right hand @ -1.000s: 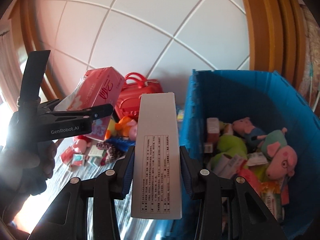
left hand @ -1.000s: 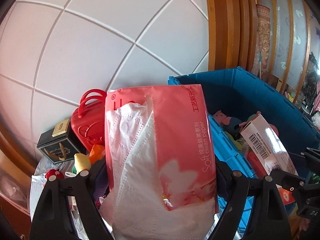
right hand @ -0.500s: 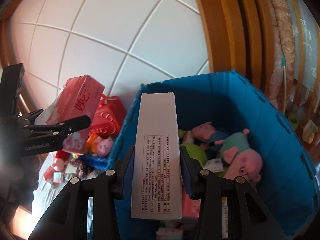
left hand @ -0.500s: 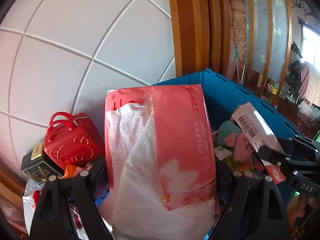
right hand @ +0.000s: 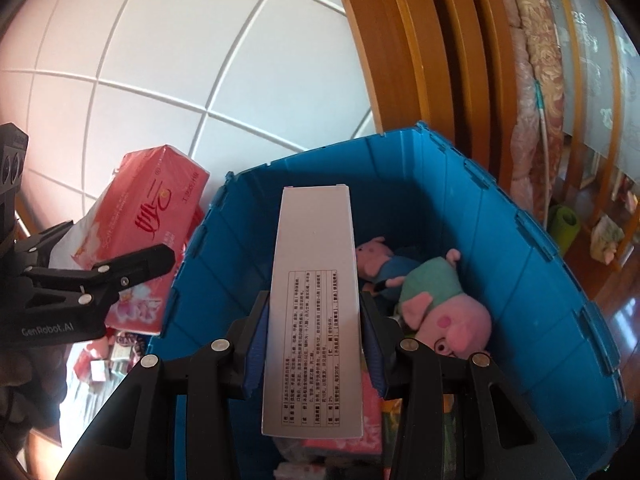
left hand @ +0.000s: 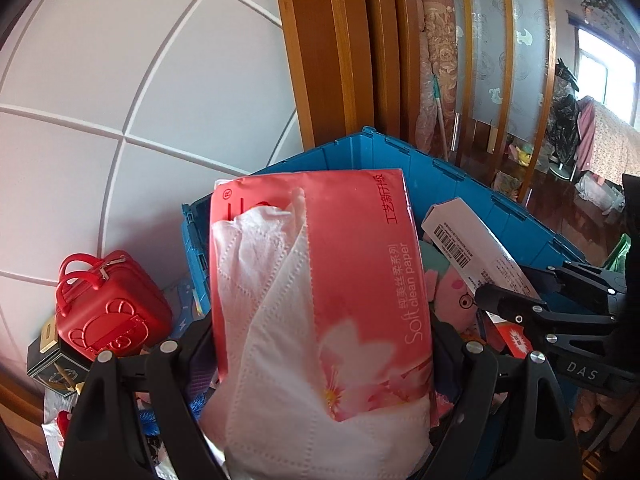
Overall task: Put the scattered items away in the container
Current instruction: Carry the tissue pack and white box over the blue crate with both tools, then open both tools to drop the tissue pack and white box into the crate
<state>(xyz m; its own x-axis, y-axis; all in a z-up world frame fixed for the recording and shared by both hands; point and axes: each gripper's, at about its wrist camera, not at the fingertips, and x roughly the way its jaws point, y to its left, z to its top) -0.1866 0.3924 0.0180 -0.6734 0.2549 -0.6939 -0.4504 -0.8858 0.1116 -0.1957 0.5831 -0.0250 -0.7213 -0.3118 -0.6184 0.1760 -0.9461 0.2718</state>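
Blue plastic crate (right hand: 460, 208) stands against the white tiled wall (left hand: 120, 80), open-topped, with pig plush toys (right hand: 444, 304) and small packets already inside.

Step in hand: carry-over, both loads airborne. Left claw (left hand: 324, 344) is spread wide and clamped on a pink soft-pack of tissues (left hand: 320, 280), white tissue spilling out of its torn front. The pack hangs at the crate's near-left corner, not clearly over the opening. Right claw (right hand: 312, 344) is set narrow and grips a long white carton (right hand: 312, 300) printed with a table of text. The carton hangs over the crate's interior.

Next move, as I judge it: right claw can open and drop the carton. Left needs to go further right, over the rim, before letting go, and the loose tissue may snag there.

Counter (left hand: 52, 432), left of the crate: red toy suitcase (left hand: 108, 304), dark tin (left hand: 52, 364) and small wrapped bits not yet tidied. Room: wooden door frame (left hand: 332, 60), rolled rug (left hand: 436, 68), glazed panels to the right.
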